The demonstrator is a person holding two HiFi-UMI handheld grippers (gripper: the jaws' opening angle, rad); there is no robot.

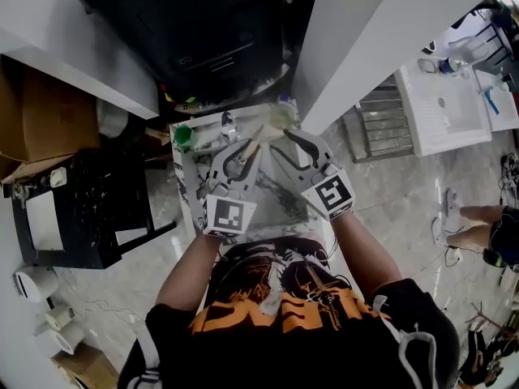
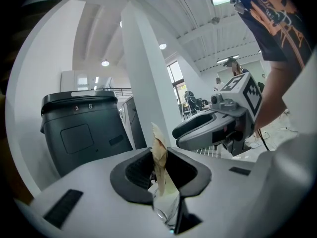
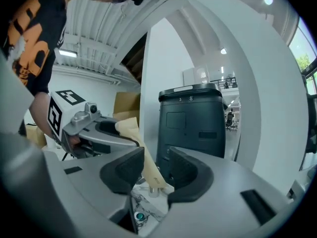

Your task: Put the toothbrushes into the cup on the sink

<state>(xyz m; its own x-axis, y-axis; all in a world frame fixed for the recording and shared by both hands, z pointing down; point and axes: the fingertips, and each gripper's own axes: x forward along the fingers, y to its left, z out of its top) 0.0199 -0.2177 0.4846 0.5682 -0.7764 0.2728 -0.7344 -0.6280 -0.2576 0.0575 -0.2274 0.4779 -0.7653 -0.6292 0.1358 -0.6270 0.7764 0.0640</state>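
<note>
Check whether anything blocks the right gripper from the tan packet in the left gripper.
Nothing visible does. The tan packet, clamped in the left gripper, stands in the gap between the open jaws of the right gripper.

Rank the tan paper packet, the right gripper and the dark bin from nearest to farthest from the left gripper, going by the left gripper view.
1. tan paper packet: gripped between the jaws of the left gripper, centre.
2. right gripper: close by on the right, jaws apart.
3. dark bin: farthest, behind on the left.
</note>
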